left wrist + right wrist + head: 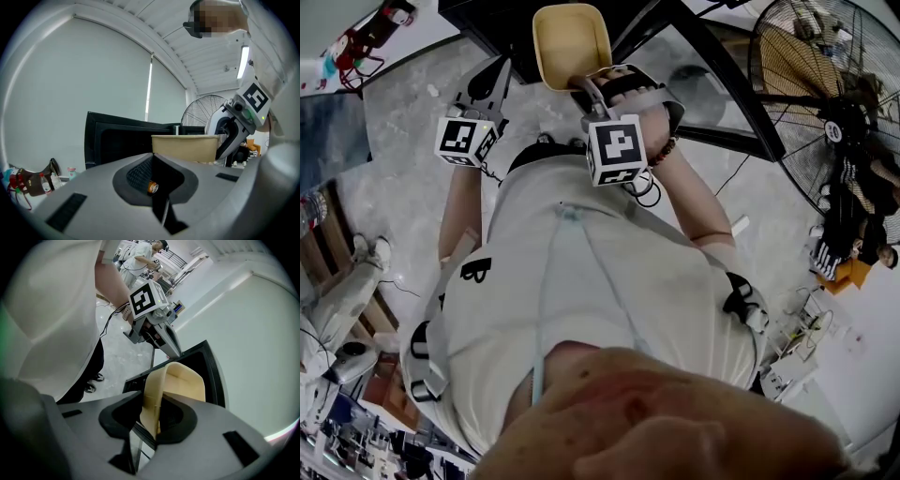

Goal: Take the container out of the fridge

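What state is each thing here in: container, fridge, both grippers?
Container, empty, no lid, held at its rim.
Fridge, whether its door is open or closed can't be told.
Right gripper, shut on the container rim.
Left gripper, shut, nothing in it.
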{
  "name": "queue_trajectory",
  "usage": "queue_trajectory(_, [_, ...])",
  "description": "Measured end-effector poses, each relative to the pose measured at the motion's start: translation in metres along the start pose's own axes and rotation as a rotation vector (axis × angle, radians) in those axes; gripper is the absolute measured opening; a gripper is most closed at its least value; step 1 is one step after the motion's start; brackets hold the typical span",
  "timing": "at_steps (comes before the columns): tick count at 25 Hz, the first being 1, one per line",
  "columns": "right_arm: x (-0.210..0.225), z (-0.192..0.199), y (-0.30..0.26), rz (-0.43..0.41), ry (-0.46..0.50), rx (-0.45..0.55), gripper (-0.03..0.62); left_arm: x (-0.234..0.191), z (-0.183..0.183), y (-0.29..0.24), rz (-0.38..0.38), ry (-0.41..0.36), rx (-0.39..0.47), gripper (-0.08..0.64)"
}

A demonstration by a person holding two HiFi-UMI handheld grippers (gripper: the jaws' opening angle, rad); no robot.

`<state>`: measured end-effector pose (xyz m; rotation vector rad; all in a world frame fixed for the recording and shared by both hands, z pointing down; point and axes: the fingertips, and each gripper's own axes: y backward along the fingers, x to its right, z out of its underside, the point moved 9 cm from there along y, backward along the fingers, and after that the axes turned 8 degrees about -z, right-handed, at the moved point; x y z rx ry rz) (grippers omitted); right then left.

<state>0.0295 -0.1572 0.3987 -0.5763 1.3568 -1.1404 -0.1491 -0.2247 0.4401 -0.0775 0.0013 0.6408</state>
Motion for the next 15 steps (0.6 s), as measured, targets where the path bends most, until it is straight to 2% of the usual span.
queue_trajectory(15, [0.0071,0.0039,0.0041,0.008,-0.002,0.002,0.095,-0.0013,-0.0022,-0.0039,0.005,-0.007,-0.004,0.009])
